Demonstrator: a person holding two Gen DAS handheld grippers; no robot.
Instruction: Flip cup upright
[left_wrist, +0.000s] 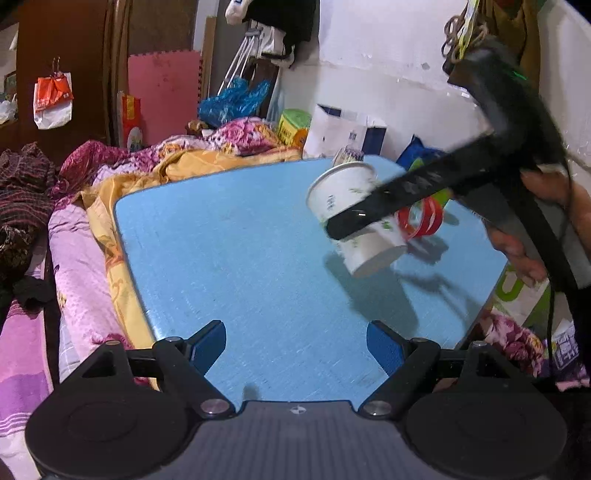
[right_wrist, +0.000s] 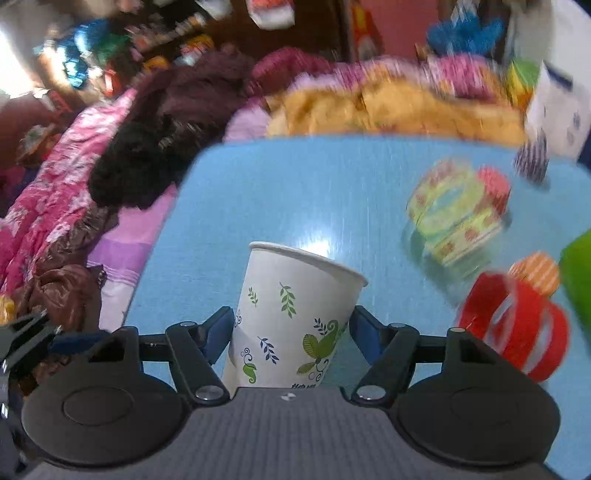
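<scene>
Right claw (right_wrist: 291, 332) grips one paper cup (right_wrist: 291, 317); left claw (left_wrist: 295, 347) gapes wide, holding nothing.

left wrist view back over table (left_wrist: 221, 240); right close-in; shared tabletop

one cup (right_wrist: 291, 317), white with green leaves, sits at 6 o'clock in the right wrist view, seen again as a single cup (left_wrist: 354, 218) at 2 o'clock in the left wrist view. two grippers: the left gripper (left_wrist: 295, 345) and the right gripper (right_wrist: 291, 334). one blue table (left_wrist: 240, 258). tape rolls: one red roll (right_wrist: 517, 332) at 4 o'clock, one green patterned roll (right_wrist: 454, 218) at 2 o'clock; others beside them are too blurred to count.
</scene>
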